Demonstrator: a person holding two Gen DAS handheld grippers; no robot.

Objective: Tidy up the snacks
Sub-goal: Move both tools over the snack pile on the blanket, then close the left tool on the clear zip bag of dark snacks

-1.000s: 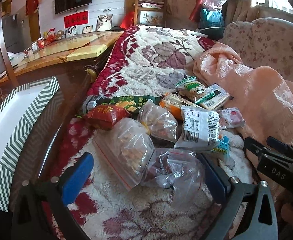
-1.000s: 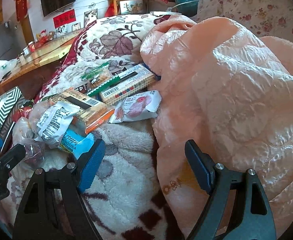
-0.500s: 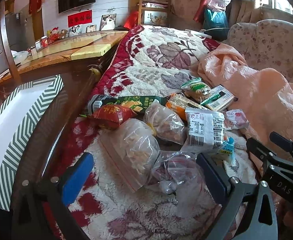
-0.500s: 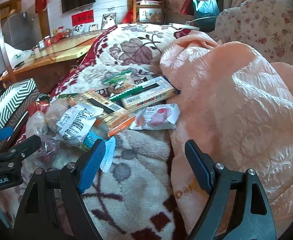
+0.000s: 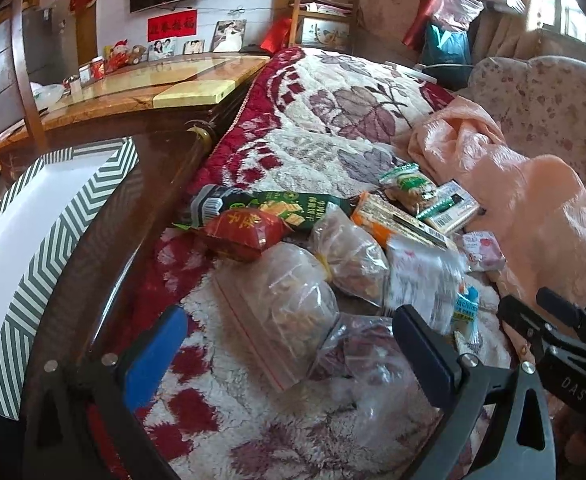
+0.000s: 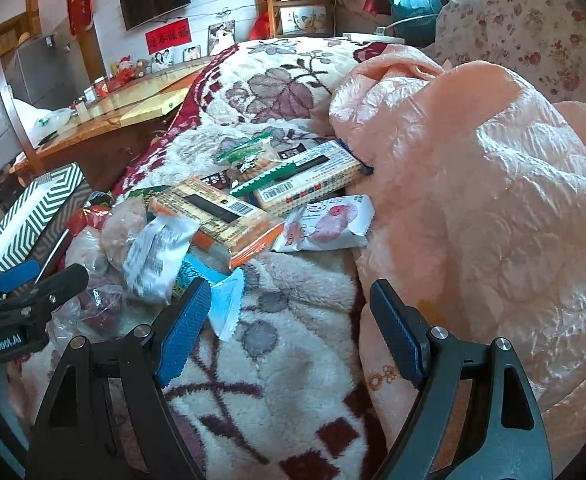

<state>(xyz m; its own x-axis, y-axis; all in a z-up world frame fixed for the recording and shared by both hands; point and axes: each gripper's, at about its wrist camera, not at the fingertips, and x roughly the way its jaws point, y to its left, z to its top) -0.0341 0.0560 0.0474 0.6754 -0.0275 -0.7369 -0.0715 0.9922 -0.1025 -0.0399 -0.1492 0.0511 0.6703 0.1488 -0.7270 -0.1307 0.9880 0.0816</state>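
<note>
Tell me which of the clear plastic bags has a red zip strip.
The big clear bag lying nearest the left tongs: a red strip runs along its edge; the other clear bags beside it show none.

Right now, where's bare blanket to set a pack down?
Free: the floral blanket beyond the green cracker pack, and the near patch under the right gripper, between the blue wrapper and the peach quilt. Crowded: the snack pile mid-blanket; clear bags lie between the left gripper fingers.

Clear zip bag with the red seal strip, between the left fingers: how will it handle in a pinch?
The clear zip bag looks soft and crinkled, so it will probably sag and deform. Its film is glossy, likely slippery against the pads. The loose pieces inside may shift and could crush under a hard squeeze.
</note>
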